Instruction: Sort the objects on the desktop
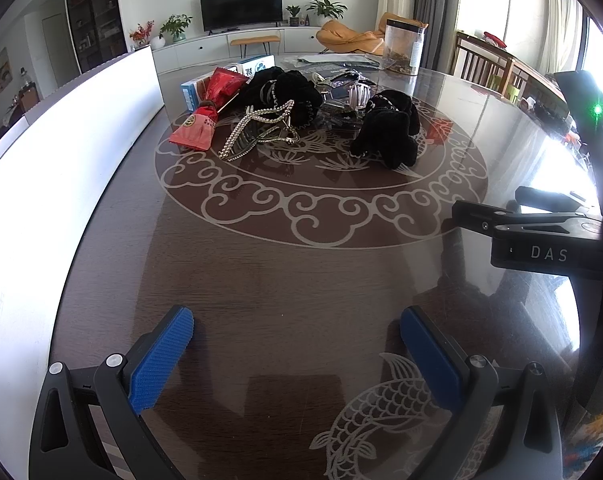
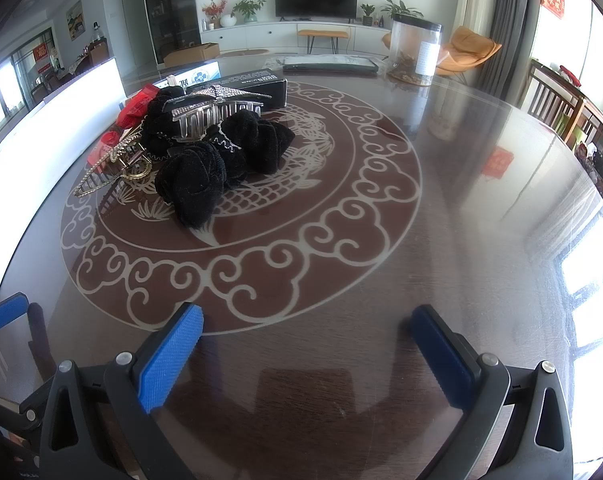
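Both sets of tongs hang wide open and empty over the near edge of the bench: left tongs (image 1: 297,354), right tongs (image 2: 307,354). Out past them, at the bench's middle, sits our pile. The black scrunchies (image 2: 221,156) look soft and light; we'd pinch a fold and they should give. The clear claw clip (image 2: 215,118) perched on top is stiff, slick and probably brittle, so we'd grip it across its spine. The left view shows us the pearl-edged clip (image 1: 257,132) and the red packet (image 1: 205,116) in full. The right view half hides both, but reveals a black box (image 2: 257,82) behind the pile.
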`<state>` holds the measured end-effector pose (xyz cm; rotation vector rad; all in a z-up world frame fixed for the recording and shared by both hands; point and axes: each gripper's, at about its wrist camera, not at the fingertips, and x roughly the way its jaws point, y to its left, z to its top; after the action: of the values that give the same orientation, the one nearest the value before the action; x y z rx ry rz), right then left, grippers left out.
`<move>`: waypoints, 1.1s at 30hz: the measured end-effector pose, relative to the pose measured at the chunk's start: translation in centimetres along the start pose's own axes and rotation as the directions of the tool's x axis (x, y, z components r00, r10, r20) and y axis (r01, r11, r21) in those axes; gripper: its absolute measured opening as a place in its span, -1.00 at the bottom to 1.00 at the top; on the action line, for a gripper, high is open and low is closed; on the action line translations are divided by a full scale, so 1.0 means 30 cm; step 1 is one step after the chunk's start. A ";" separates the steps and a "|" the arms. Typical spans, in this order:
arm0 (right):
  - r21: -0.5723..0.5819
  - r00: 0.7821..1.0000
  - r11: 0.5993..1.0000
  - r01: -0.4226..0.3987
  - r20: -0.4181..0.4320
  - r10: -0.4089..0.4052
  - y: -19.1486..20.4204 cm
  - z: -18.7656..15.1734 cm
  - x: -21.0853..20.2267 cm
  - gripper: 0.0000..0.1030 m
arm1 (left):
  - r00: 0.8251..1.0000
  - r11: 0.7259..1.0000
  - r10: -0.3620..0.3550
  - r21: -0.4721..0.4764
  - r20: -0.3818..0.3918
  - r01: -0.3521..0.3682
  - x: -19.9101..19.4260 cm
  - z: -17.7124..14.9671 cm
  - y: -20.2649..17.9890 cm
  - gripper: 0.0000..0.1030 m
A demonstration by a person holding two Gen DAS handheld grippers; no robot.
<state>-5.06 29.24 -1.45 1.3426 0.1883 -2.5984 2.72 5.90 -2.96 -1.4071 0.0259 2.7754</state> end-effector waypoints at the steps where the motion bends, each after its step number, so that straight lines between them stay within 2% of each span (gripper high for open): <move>1: 0.000 1.000 1.000 0.000 0.000 0.000 0.000 0.000 0.000 1.00 | 1.000 1.000 0.000 0.000 0.000 0.000 0.000 0.000 0.000 1.00; 15: 0.003 1.000 1.000 0.000 -0.003 0.000 -0.002 -0.005 0.000 1.00 | 1.000 1.000 0.000 0.000 0.000 0.000 0.001 0.000 -0.001 1.00; 21: -0.031 0.995 0.999 -0.026 -0.099 0.022 0.006 0.022 0.001 1.00 | 1.000 1.000 -0.002 0.000 0.000 0.002 0.001 0.000 -0.001 1.00; 26: -0.071 0.995 0.996 -0.054 -0.087 0.048 0.008 0.028 0.001 1.00 | 1.000 1.000 -0.002 0.000 0.000 0.002 0.001 0.000 0.000 1.00; 30: -0.063 0.991 0.996 -0.061 -0.124 0.053 0.009 0.040 0.007 1.00 | 1.000 1.000 -0.002 0.000 0.000 0.002 0.001 0.000 0.000 1.00; 33: 0.003 0.981 0.986 -0.169 -0.100 0.168 -0.009 0.063 0.003 1.00 | 1.000 1.000 -0.002 0.000 0.000 0.002 0.002 0.000 0.000 1.00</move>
<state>-6.69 29.10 -0.44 1.4226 0.0920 -2.3925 2.68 5.92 -2.99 -1.4056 0.0244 2.7741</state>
